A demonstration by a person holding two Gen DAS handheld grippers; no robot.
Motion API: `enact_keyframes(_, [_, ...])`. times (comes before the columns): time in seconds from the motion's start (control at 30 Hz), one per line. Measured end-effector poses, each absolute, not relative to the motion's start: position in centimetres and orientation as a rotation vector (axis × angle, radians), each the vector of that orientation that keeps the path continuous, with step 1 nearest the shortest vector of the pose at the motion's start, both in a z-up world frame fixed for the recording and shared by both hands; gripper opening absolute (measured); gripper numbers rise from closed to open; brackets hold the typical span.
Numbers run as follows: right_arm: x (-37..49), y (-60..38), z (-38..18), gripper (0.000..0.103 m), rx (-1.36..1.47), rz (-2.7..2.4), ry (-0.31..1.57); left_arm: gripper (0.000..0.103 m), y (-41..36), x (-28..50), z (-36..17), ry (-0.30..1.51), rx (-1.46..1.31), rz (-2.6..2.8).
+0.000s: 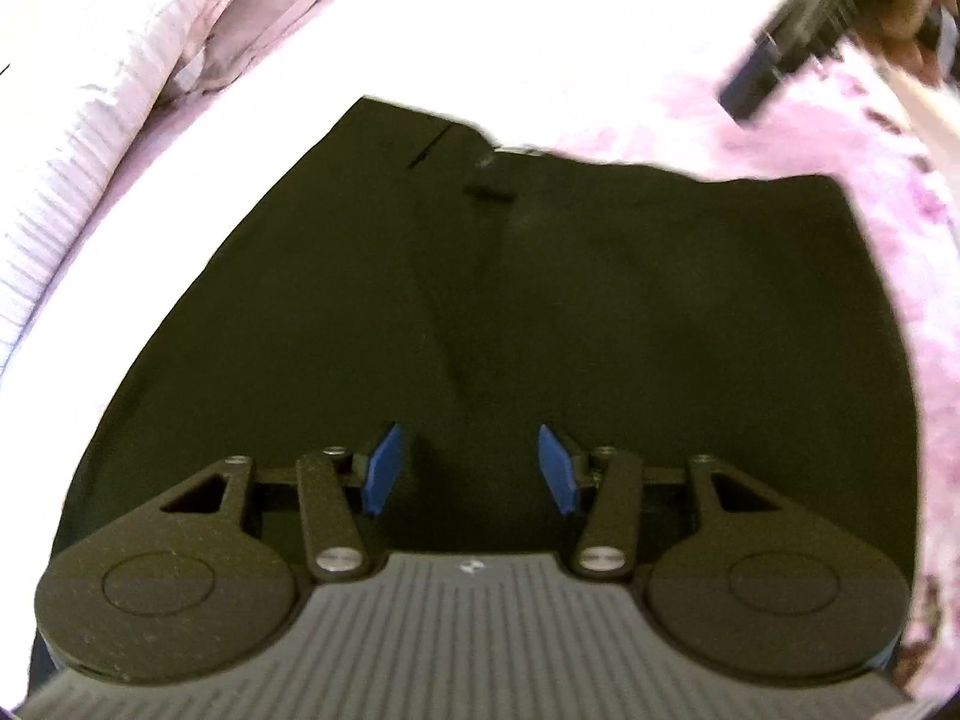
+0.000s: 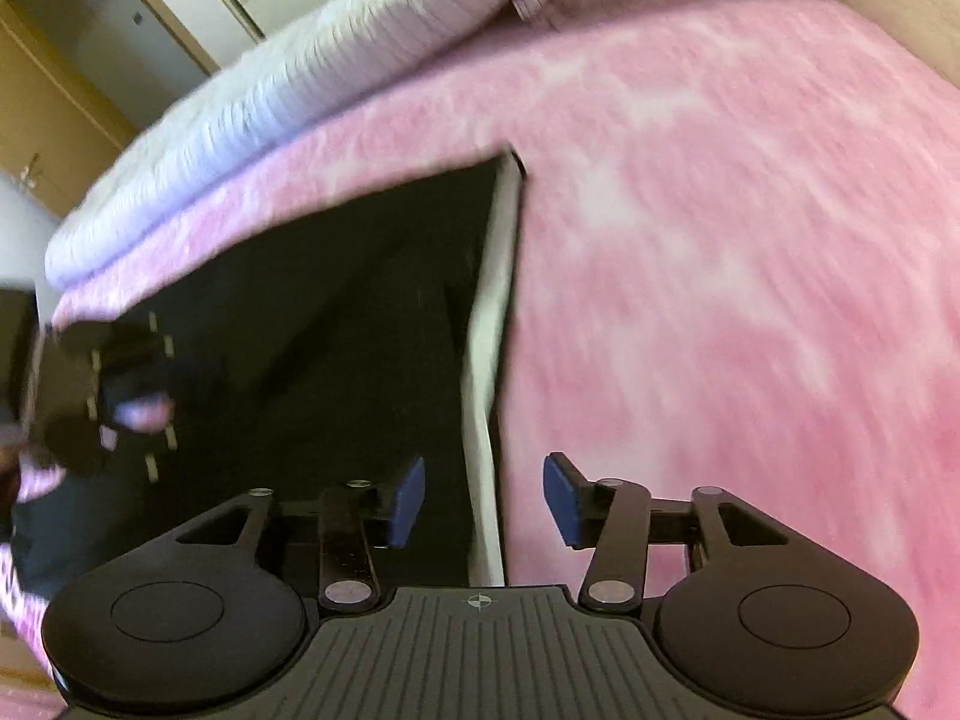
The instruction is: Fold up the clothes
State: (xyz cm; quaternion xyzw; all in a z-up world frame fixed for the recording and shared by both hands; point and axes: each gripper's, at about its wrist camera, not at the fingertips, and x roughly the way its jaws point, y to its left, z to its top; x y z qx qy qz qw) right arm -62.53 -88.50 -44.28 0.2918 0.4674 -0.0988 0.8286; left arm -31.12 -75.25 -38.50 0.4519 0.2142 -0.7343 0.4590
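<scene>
A black garment (image 1: 540,300) lies flat on a fluffy pink blanket (image 1: 900,240), with a small tab and a slit near its far edge. My left gripper (image 1: 471,471) hovers over its near part, open, with nothing between the blue pads (image 1: 381,468). In the right wrist view the same black garment (image 2: 336,324) shows a pale strip (image 2: 489,330) along its right edge. My right gripper (image 2: 485,501) is open above that edge, and its pads (image 2: 564,498) touch nothing. The right gripper (image 1: 780,54) appears blurred at the far right, the left gripper (image 2: 102,396) at the garment's left side.
A ribbed white quilt (image 1: 66,198) and a pale pillow (image 1: 240,30) lie along the far left of the bed. The pink blanket (image 2: 750,270) stretches wide to the right of the garment. Wooden cupboard doors (image 2: 54,96) stand beyond the quilt (image 2: 288,96).
</scene>
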Motion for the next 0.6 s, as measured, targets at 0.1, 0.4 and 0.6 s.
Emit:
enact_keyframes(0.1, [-65.9,-87.1,-45.5,0.054,0.741,-0.218,1.043,0.046,-74.8,-32.4,-39.3,0.544,1.148,-1.845])
enact_keyframes(0.4, [-66.7,-86.3,-48.2,0.004,0.872,-0.278,1.041,0.046,-75.0,-35.0,-41.5,0.544,1.192,-1.821])
enact_keyframes(0.6, [-67.7,-87.0,-47.3,0.000,0.787,-0.276,1.099,0.047,-74.7,-36.0,-41.4,0.577,1.139,-1.736])
